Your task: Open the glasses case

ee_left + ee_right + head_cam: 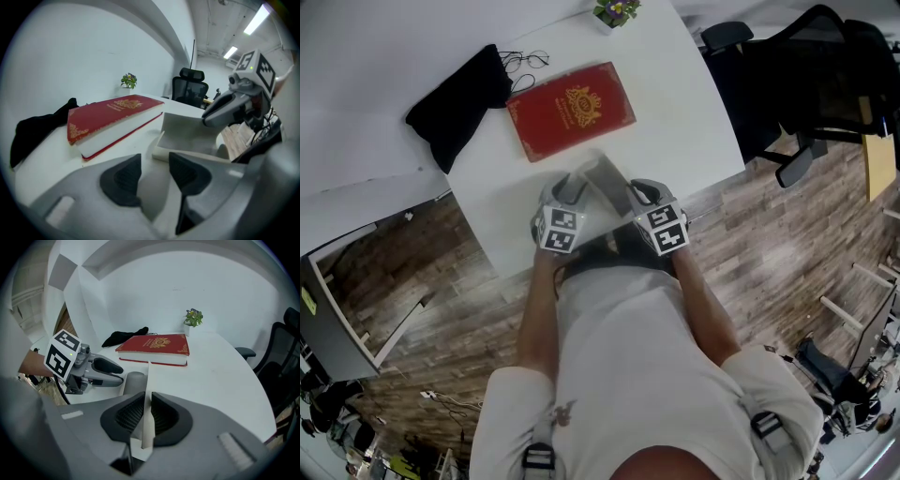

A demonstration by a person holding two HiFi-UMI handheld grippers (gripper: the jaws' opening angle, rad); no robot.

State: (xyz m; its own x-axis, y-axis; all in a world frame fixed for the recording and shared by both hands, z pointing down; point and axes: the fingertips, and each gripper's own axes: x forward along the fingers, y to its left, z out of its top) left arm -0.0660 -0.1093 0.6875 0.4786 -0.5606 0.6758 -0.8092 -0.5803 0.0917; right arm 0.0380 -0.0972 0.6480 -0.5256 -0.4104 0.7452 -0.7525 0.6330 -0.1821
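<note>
**Right gripper clamped on the case's flap at the table's near edge**

The glasses case (605, 178), pale grey-white, lies close to the near edge of the white table (675, 112), between the two grippers. Its flap (147, 394) stands up on edge. The right gripper (146, 416) has its jaws nearly together, with both dark pads pressed on that thin flap from either side.

The left gripper (152, 176) has its jaws partly apart. No pad touches anything, and bare table shows in the gap. The case's low body and near corner lie just ahead of this gripper, slightly toward its right jaw. In the right gripper view, the left gripper's fingers (101, 369) reach in just beside the rounded end of the case.

Farther in, a red book (570, 110) with gold ornament lies flat near the table's middle. A black cloth (455, 103) hangs over the left edge, with eyeglasses (523, 62) beside it. A small potted plant (616, 11) stands at the far edge. A black office chair (806, 75) stands off the right edge.
</note>
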